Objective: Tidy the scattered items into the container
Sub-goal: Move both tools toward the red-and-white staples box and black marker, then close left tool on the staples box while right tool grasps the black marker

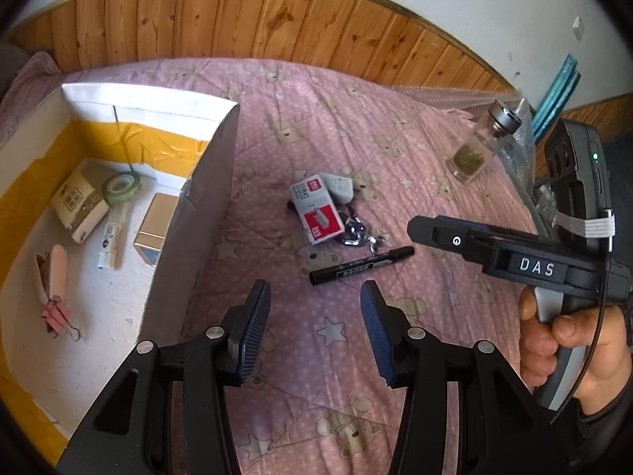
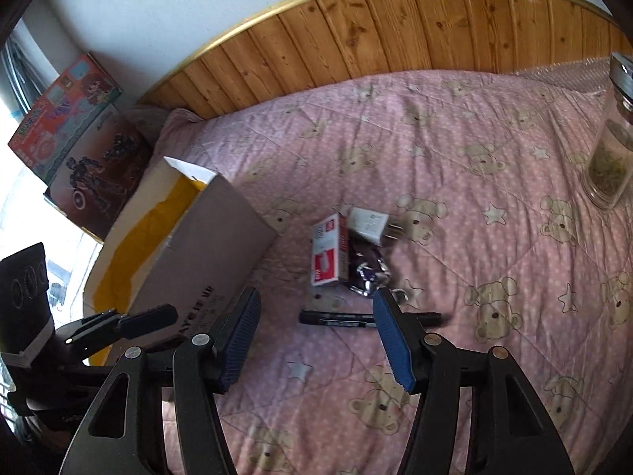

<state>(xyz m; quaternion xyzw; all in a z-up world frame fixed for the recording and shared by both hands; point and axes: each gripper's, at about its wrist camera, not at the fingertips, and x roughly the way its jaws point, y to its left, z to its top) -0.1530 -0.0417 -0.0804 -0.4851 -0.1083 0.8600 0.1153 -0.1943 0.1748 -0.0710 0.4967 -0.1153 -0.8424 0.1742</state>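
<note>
Right fingers (image 2: 316, 336): wide, empty — we hover just short of the marker (image 2: 340, 318).
Marker: crosswise to us on the bed (image 2: 494, 118), probably untouched.
Left fingers (image 1: 316, 328): wide, empty — farther off.

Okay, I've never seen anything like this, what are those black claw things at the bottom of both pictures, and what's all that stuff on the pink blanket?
Each claw is a hand-held two-finger gripper with a camera on it looking along its fingers, one picture per hand. The left gripper and right gripper are both open and empty. On the blanket lie a black marker, a staple box, a white plug and a glass jar. The cardboard box on the left already holds a few items.
</note>
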